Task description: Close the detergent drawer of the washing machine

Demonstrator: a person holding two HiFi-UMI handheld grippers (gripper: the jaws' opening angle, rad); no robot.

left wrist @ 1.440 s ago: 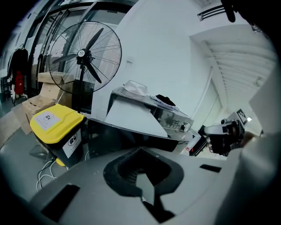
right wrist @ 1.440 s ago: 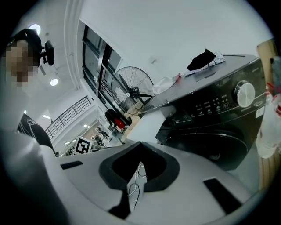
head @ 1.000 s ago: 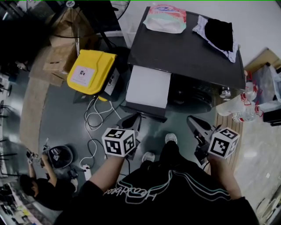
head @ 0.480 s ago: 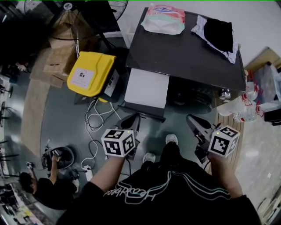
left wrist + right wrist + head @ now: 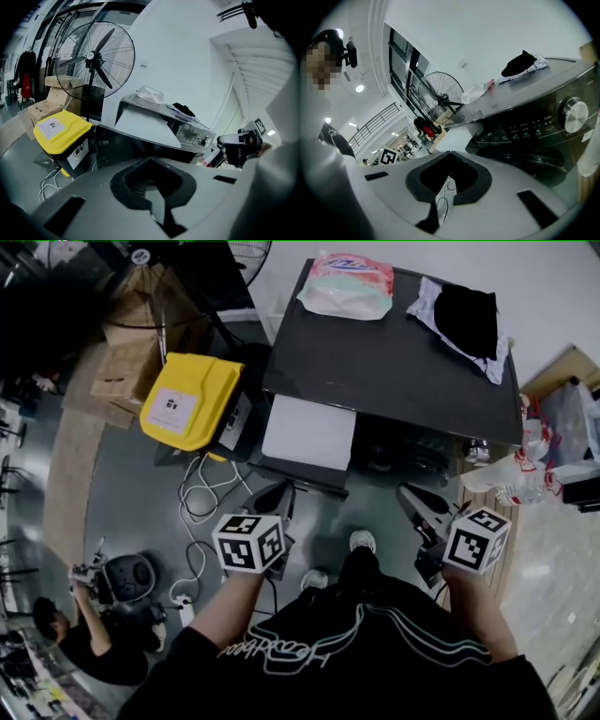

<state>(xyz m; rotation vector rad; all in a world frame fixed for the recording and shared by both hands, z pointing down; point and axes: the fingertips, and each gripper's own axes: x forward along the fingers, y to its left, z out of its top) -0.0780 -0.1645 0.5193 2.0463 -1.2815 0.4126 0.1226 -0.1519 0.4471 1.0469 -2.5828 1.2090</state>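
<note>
The detergent drawer (image 5: 309,432) juts out, left hand-held gripper (image 5: 279,489) closed nearby

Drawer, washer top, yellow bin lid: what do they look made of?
Drawer: white, matte, flat face; probably plastic.
Washer top: dark grey, smooth with a soft sheen; painted metal or plastic, can't tell which.
Bin lid: yellow, moulded ridges, slight gloss; likely plastic.

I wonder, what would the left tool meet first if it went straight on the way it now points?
Probably the open detergent drawer, sticking out of the washing machine ahead of the left tool; depth is uncertain.
</note>
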